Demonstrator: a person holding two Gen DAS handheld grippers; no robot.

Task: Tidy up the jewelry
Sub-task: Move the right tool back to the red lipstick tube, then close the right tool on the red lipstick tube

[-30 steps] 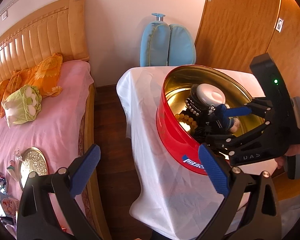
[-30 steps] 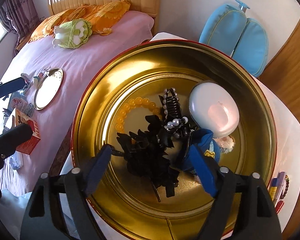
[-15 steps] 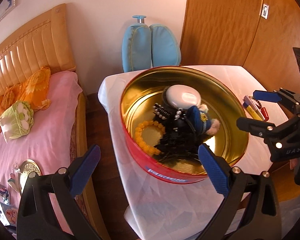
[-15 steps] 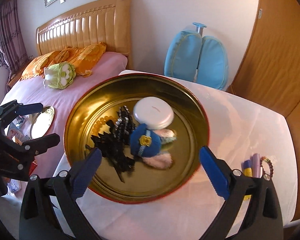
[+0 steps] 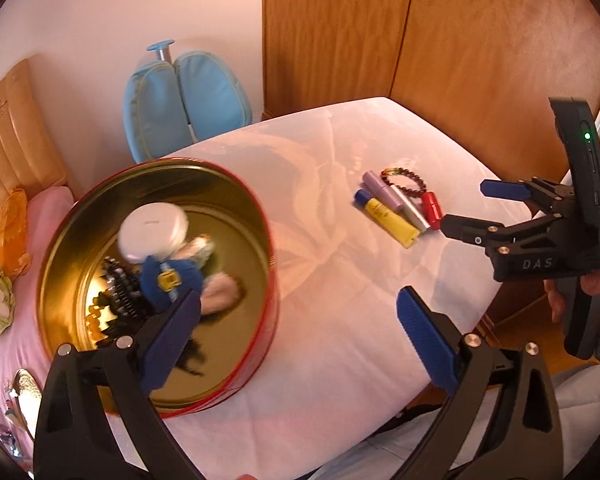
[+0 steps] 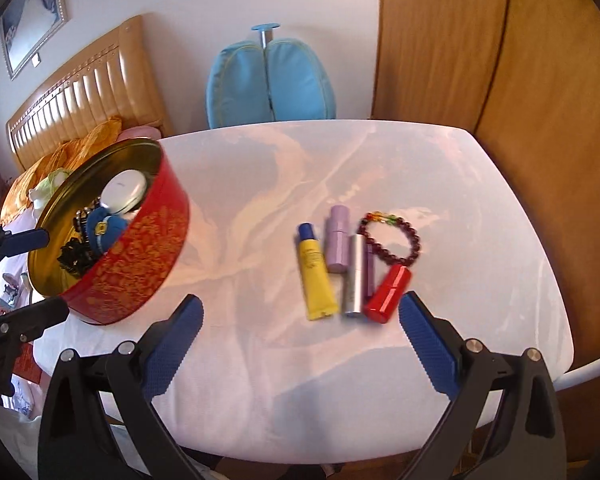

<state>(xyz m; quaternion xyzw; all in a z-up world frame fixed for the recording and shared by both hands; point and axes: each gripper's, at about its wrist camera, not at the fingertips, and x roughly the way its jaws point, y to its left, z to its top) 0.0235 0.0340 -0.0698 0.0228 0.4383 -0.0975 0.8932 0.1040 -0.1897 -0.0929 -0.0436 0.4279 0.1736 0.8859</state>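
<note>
your left gripper stands apart and empty at the lower centre of its frame. your right gripper also stands wide apart with nothing in it. the beaded bracelet lies right of centre on the white table, touching the tubes. the red tin sits at the left.

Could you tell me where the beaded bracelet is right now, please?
In the right wrist view the bracelet lies on the white table, right of centre, beside the purple tube and just above the red tube, well away from the tin.
</note>
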